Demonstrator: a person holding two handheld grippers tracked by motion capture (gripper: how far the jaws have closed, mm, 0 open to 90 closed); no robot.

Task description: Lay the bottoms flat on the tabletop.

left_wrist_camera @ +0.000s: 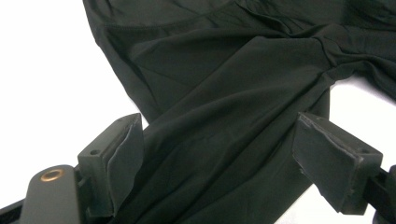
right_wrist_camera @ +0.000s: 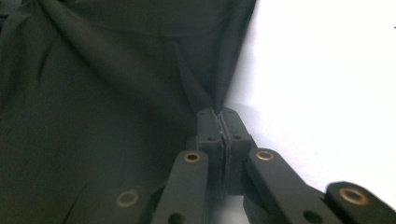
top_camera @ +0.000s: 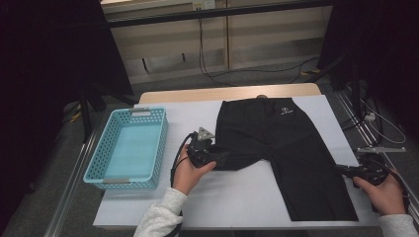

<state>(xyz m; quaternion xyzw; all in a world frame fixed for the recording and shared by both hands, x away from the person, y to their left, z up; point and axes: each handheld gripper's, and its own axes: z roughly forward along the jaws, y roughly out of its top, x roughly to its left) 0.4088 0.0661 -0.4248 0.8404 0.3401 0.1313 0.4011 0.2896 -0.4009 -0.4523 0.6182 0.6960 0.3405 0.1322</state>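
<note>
While I hold a hand-held gripper in each hand, the black shorts [top_camera: 276,148] lie flat on the white tabletop [top_camera: 227,197]. Nearest to me, on the right, my right hand-held gripper [top_camera: 341,169] is at the right edge of the near leg. Its jaws are pinched tight together, and the edge of the cloth [right_wrist_camera: 212,88] is caught between them. A bit farther away, on the left, my left hand-held gripper [top_camera: 217,158] sits at the end of the short left leg. Its jaws stand wide apart, with the black cloth [left_wrist_camera: 215,154] lying between them, and the pads [left_wrist_camera: 126,154] do not squeeze it. To the left of the shorts is a blue basket [top_camera: 99,163], well apart from them. At the far end, the waist of the shorts has a small white logo [top_camera: 285,111].
</note>
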